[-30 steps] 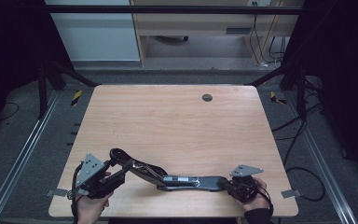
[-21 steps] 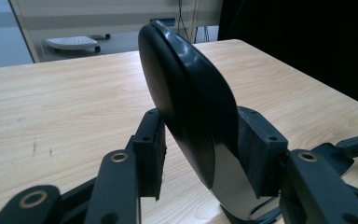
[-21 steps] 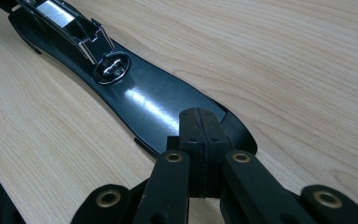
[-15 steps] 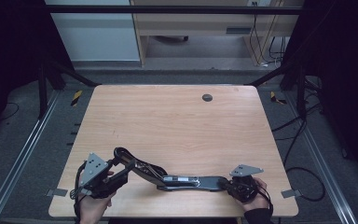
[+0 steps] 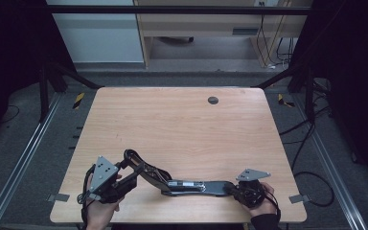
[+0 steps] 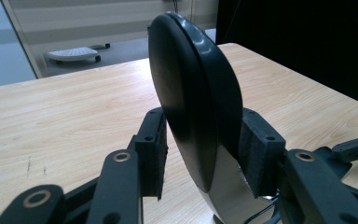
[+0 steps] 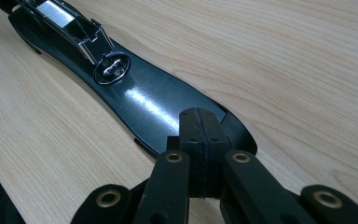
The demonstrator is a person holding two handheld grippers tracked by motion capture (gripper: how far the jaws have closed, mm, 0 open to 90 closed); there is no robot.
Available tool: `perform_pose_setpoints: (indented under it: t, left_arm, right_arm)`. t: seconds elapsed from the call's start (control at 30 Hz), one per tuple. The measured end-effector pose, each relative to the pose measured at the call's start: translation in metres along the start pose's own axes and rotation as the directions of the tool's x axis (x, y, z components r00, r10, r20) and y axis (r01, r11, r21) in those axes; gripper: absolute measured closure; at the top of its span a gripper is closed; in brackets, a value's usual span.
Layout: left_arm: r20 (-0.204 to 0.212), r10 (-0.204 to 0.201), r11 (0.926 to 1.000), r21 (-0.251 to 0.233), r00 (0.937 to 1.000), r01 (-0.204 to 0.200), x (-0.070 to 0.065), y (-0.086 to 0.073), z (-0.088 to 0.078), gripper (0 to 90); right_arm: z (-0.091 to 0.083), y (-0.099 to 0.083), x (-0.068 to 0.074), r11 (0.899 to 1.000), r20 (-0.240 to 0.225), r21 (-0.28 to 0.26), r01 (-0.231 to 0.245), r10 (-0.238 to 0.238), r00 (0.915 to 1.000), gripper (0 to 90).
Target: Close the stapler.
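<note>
Item: one long black tool (image 5: 191,186), apparently a hinged press or stapler-like device, type not certain; it lay along the near edge of the table (image 5: 182,129), between the two grippers. Left end: a raised arm with a rounded black head (image 6: 191,98), standing up off the wood and tilted, seen edge-on in the left gripper view. The left gripper (image 5: 124,178), at the near left, had its jaws either side of that head; they had just been closing, the right pad (image 6: 256,149) pressed against the head's side and the left pad (image 6: 154,154) just beside or barely touching it, so contact on that side could not be made out for certain. Right end: a flat glossy black base (image 7: 154,107) resting on the table, running away from the right gripper (image 5: 239,190) at the near right. The right gripper's jaws were fully closed, pad against pad, with their tips over the near tip of the base; whether a thin edge was pinched between them could not be told. Fittings: a chrome channel (image 7: 70,23) and an oval chrome plate (image 7: 111,70) on top of the base. Hidden or unclear: the foot of the raised arm was cut off at the bottom of the left gripper view; the far end of the base was cut off at the top left of the right gripper view; the hinge area was too small to read from the high view. Markings: a pale strip on the mid-section showed in the high view, its writing illegible; no brand could be read.
</note>
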State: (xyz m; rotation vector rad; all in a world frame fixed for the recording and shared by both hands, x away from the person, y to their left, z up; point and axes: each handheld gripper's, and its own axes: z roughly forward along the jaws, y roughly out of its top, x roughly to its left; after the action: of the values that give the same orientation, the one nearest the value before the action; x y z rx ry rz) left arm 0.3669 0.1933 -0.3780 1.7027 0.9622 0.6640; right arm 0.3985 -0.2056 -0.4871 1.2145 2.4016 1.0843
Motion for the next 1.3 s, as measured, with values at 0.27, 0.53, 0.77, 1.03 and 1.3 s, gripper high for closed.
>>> perform_pose_setpoints:
  t: [0.27,0.53,0.77,1.03,1.3]
  left_arm:
    - [0.000,0.016,0.9999,-0.001,0.9999,-0.016,-0.006,0.004,0.002,55.9]
    - [0.002,0.031,0.9995,-0.002,0.9995,-0.031,-0.012,0.007,0.005,56.5]
    - [0.003,0.041,0.9991,-0.006,0.9991,-0.041,-0.016,0.009,0.007,56.8]
    - [0.003,0.053,0.9986,-0.005,0.9986,-0.053,-0.021,0.011,0.008,57.2]
    - [0.003,0.064,0.9979,-0.007,0.9979,-0.064,-0.025,0.013,0.010,57.5]
  right_arm:
    - [0.000,0.000,0.000,1.000,-0.001,0.001,-0.003,0.003,1.0000,90.0]
    - [0.000,0.000,0.000,1.000,-0.001,0.001,-0.002,0.002,1.0000,90.0]
    - [0.000,0.000,0.000,1.000,-0.001,0.002,-0.003,0.003,1.0000,90.0]
    - [0.000,0.000,0.000,1.000,-0.001,0.001,-0.004,0.004,1.0000,90.0]
    - [0.000,0.000,0.000,1.000,0.000,0.002,-0.004,0.004,1.0000,90.0]
